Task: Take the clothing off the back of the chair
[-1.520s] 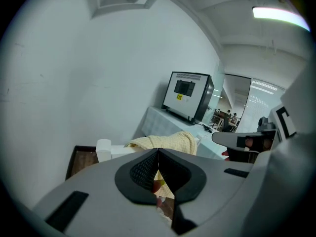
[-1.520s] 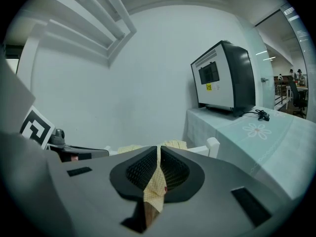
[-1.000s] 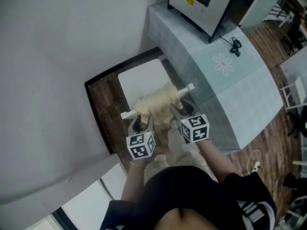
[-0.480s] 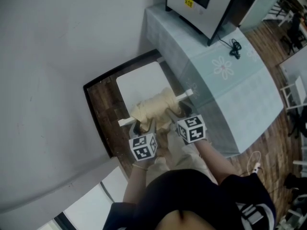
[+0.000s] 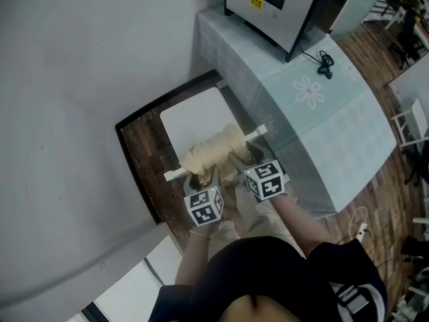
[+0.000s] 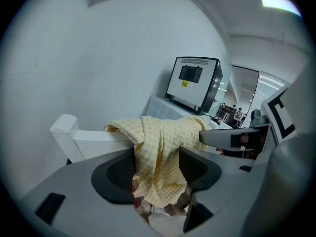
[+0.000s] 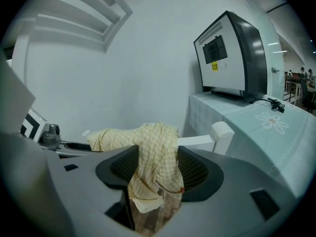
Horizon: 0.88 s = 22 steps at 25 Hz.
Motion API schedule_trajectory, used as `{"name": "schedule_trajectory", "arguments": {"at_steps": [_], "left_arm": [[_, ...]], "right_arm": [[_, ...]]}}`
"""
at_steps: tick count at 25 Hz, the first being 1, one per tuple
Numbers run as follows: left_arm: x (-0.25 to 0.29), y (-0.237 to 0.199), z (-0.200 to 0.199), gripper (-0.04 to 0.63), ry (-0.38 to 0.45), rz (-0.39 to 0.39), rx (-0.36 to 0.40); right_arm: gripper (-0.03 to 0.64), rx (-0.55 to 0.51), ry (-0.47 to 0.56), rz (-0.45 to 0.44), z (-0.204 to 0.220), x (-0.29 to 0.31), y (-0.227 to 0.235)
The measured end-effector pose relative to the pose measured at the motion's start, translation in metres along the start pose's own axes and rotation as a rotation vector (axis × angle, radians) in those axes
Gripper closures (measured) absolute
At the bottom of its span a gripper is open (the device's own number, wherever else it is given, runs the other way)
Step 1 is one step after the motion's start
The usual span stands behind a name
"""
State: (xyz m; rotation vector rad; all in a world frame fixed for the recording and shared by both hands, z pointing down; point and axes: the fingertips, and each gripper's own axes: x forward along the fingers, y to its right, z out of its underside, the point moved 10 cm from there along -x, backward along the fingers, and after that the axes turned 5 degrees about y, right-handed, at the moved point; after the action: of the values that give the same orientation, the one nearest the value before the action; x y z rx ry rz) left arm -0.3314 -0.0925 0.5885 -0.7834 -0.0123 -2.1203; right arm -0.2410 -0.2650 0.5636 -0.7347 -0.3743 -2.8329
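Note:
A pale yellow checked garment (image 5: pixel 216 150) hangs over the top rail (image 5: pixel 175 173) of a white chair's back. My left gripper (image 5: pixel 201 177) and right gripper (image 5: pixel 242 161) stand side by side at the garment's near side. In the left gripper view the cloth (image 6: pixel 163 147) hangs down between the wide jaws of the left gripper (image 6: pixel 157 168), and the pads (image 6: pixel 121 171) do not press it. The right gripper (image 7: pixel 158 166) is likewise open around a hanging fold (image 7: pixel 155 154). The rail (image 7: pixel 202 141) runs behind the cloth.
The white chair seat (image 5: pixel 194 116) lies beyond the rail, close to a grey wall. A table under a pale blue cloth (image 5: pixel 322 113) stands on the right and carries a boxy dark-sided appliance (image 5: pixel 275 5) and a black cable (image 5: pixel 325 62). Under the chair is wooden floor.
Both grippers have sunk a little along the hanging cloth, closer to the chair back. The garment still lies over the rail.

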Motion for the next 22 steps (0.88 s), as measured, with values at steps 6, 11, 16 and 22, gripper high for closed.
{"name": "schedule_trajectory", "arguments": {"at_steps": [6,11,16,22], "left_arm": [[0.001,0.002,-0.001,0.363,-0.004,0.002,0.0],[0.005,0.005,-0.002,0.418,-0.01,0.014,-0.001],[0.007,0.004,-0.005,0.464,-0.023,0.039,-0.006],[0.008,0.006,-0.007,0.509,-0.032,0.047,0.013]], "right_arm": [[0.356,-0.012,0.005,-0.004,0.0,0.001,-0.001],[0.376,-0.023,0.002,-0.019,0.0,0.002,-0.003],[0.451,-0.072,0.0,-0.013,-0.001,0.004,-0.01],[0.512,-0.059,-0.008,0.008,-0.002,0.003,-0.011]]}}
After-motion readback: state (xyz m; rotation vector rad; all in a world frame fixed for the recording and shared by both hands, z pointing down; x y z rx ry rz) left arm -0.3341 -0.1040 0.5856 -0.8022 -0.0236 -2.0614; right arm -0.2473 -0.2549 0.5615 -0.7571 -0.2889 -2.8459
